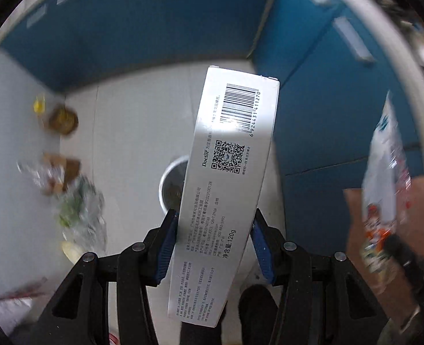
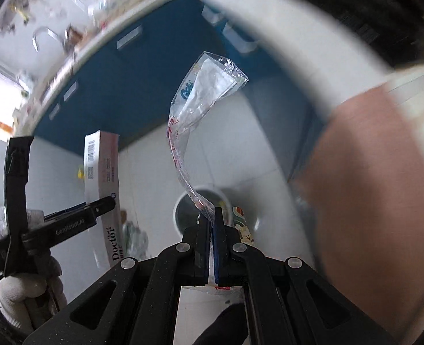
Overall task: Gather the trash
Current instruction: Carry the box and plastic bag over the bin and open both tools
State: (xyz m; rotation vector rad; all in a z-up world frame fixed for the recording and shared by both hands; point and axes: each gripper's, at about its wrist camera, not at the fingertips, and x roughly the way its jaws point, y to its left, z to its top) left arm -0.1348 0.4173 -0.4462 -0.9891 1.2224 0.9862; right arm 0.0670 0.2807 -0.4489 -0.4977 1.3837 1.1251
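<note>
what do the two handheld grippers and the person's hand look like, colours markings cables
Both grippers, left gripper and right gripper, have black linkage arms with silver rivets and blue finger pads. White "GenRobot.AI" lettering marks the left one, held by a white knit-gloved hand; a black cable runs alongside.

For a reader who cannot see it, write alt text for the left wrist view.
The left gripper clamps a long white toothpaste box, barcode side showing, above a round bin on the pale floor. Blurred litter lies at left, beside blue cabinets.

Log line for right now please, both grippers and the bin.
left gripper: shut on toothpaste box | right gripper: shut on clear plastic wrapper | trash bin: on floor below, nothing dropped yet
</note>
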